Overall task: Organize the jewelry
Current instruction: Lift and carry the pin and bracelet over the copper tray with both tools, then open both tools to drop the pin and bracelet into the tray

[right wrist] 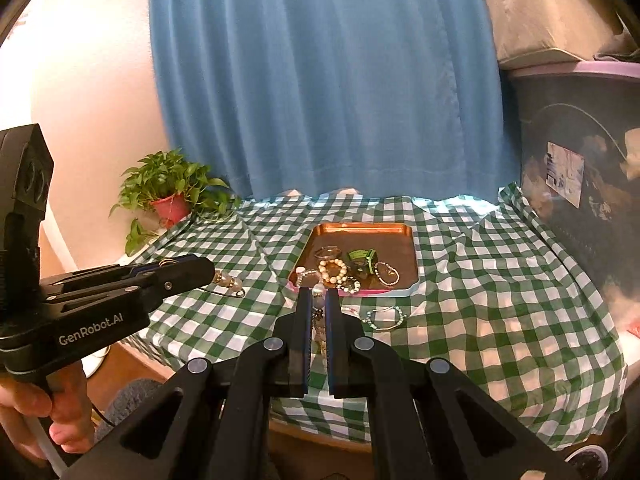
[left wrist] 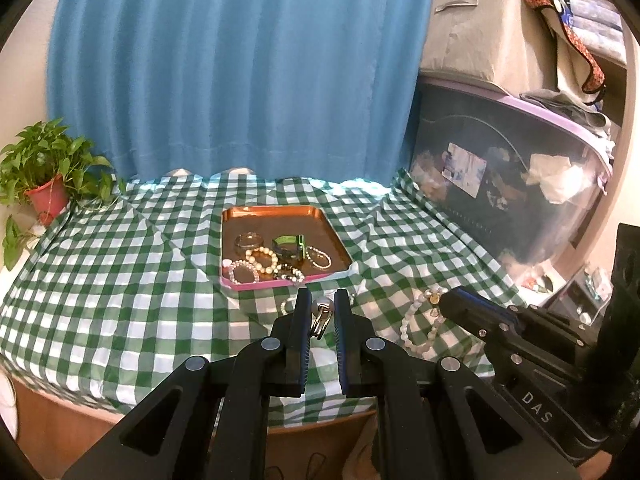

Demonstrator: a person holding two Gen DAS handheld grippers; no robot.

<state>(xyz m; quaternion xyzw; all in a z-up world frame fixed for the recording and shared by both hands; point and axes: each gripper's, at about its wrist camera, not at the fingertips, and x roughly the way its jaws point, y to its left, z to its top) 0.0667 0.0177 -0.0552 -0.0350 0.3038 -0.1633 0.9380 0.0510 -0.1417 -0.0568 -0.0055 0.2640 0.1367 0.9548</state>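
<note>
left gripper (left wrist: pixel 322 305) pinching a metal clasp (left wrist: pixel 319 322) with a silver bead on top. right gripper (right wrist: pixel 318 297) clamped on a beaded necklace (right wrist: pixel 319 332) hanging between its pads. just beyond, the copper tray (left wrist: pixel 276 212) holding bracelets (left wrist: pixel 262 259). another bracelet (right wrist: pixel 384 317) loose on the checked cloth (right wrist: pixel 500 280). potted plant (right wrist: pixel 170 192) far left, storage bin (left wrist: pixel 520 184) right, blue curtain (left wrist: pixel 240 60) behind.

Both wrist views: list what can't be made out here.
- Left wrist view: the metal clasp piece in the left gripper is mostly hidden by the fingers.
- Right wrist view: the pale beaded strand in the right gripper is largely hidden.
- Tray: jewelry overlaps, too small to count.
</note>
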